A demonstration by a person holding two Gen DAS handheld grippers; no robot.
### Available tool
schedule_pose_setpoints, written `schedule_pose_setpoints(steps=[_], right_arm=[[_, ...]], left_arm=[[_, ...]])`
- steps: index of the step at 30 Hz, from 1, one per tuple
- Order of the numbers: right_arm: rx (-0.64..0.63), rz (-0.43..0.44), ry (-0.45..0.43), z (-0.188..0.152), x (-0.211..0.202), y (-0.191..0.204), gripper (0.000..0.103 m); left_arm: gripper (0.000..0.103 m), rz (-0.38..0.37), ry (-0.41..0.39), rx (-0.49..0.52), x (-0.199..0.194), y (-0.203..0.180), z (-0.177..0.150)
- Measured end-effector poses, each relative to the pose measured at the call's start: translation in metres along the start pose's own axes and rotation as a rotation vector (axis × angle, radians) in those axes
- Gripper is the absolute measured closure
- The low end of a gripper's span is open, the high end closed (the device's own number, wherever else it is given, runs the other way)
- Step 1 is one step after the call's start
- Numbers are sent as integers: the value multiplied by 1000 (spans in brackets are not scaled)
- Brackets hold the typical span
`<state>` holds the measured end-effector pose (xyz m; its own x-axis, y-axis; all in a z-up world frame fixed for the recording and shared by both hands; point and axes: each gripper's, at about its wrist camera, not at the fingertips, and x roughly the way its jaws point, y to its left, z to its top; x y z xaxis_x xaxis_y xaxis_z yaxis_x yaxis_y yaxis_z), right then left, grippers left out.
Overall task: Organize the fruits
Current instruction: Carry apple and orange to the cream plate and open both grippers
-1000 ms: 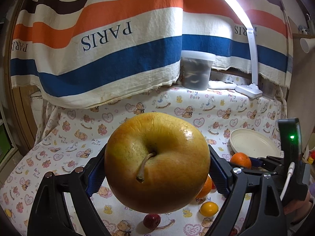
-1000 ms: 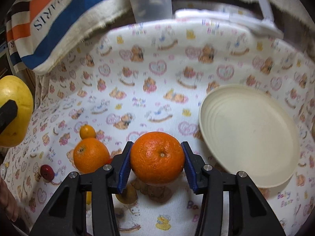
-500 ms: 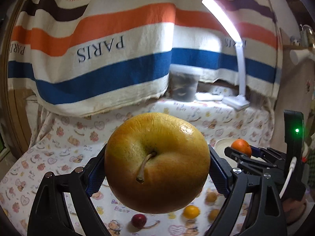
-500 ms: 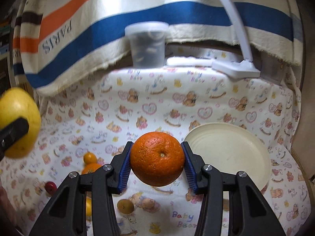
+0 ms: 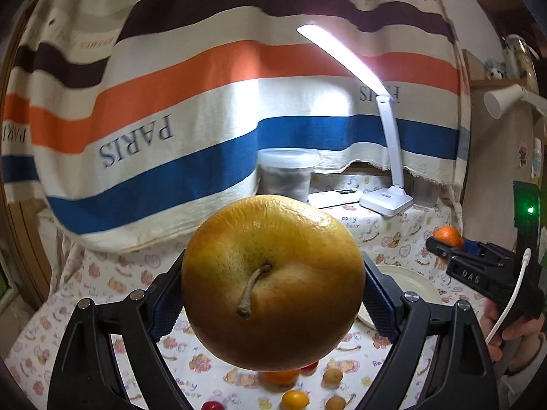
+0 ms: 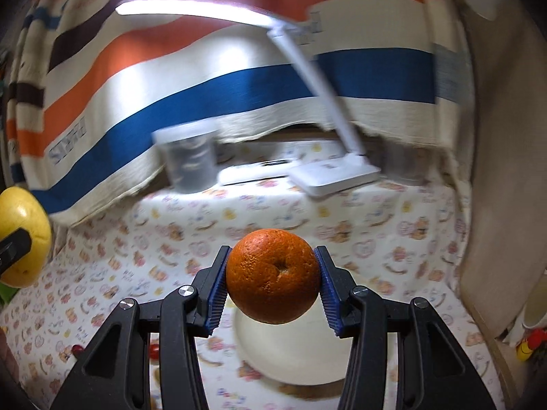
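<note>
change: both grippers have risen since the earlier frames; the table now sits low in each view and the striped cloth fills more of the frame.
left gripper: jaws spread wide, clamped on the yellow apple, stem toward the camera, centre of frame.
right gripper: jaws narrower, pads pressed on the orange, lower centre, above the cream plate.
loose fruit: a few small pieces on the printed tablecloth, bottom edge of the left view.
lamp: lit, right of centre at the back.
</note>
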<state>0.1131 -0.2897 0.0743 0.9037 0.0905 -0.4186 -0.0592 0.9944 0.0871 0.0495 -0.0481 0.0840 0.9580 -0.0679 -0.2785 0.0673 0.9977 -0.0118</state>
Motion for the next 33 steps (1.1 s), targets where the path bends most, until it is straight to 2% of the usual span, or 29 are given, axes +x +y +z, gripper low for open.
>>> schedule_pose_setpoints(steps=[5, 7, 10, 15, 19, 25, 29, 33], right_arm=[[62, -23, 30, 0, 10, -29, 54], [65, -42, 28, 1, 11, -35, 54], [75, -48, 26, 2, 10, -43, 54], [101, -54, 40, 1, 13, -57, 54], [101, -70, 78, -4, 24, -64, 54], [127, -66, 173, -17, 48, -77, 54], [152, -46, 233, -26, 64, -85, 54], [178, -55, 289, -39, 82, -95, 54]], left_arm=[[14, -63, 21, 44, 12, -25, 5], [14, -112, 40, 50, 20, -36, 6], [14, -212, 110, 7, 37, -47, 12], [14, -248, 180, 58, 68, -81, 16], [14, -320, 284, 65, 100, -102, 10], [14, -331, 482, 105, 153, -132, -15], [14, -326, 532, 140, 172, -147, -29], [14, -334, 578, 113, 197, -157, -32]])
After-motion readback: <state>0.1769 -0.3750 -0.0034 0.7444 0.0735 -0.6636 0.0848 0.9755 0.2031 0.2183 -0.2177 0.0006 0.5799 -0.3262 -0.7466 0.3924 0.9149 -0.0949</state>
